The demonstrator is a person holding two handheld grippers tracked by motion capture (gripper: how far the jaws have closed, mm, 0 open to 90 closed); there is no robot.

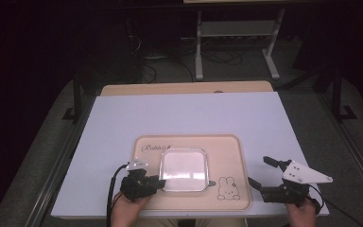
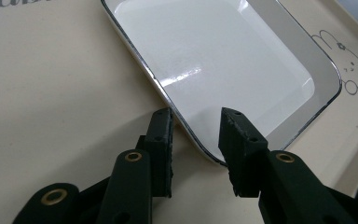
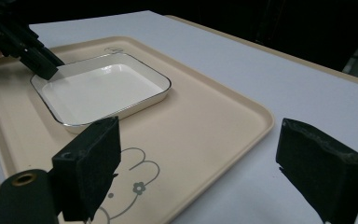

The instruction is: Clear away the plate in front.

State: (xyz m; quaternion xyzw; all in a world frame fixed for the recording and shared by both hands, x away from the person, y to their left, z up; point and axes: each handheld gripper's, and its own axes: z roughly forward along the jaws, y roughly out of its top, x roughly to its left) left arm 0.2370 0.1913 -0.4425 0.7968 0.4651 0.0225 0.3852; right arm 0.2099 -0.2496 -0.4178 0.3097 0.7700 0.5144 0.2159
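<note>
A white square dish [image 1: 183, 169] with a thin dark rim sits on a beige tray [image 1: 227, 151] printed with a rabbit drawing [image 1: 228, 187]. My left gripper [image 1: 163, 180] reaches the dish's near left edge. In the left gripper view its jaws [image 2: 196, 114] straddle the dish [image 2: 223, 51] rim, one over the tray [image 2: 51, 93], one over the dish's inside, with a gap between pads and rim. My right gripper [image 1: 259, 170] stands wide open just right of the tray, nothing between its jaws [image 3: 200, 140]. The right gripper view shows the dish [image 3: 98, 91] and the left gripper [image 3: 32, 51] at its far corner.
The tray lies at the near middle of a white table [image 1: 184, 113] with a wooden strip [image 1: 184, 88] along the far edge. Beyond it, on the dark floor, stand a metal frame [image 1: 236, 33] and cables. A person's hands hold both grippers at the table's near edge.
</note>
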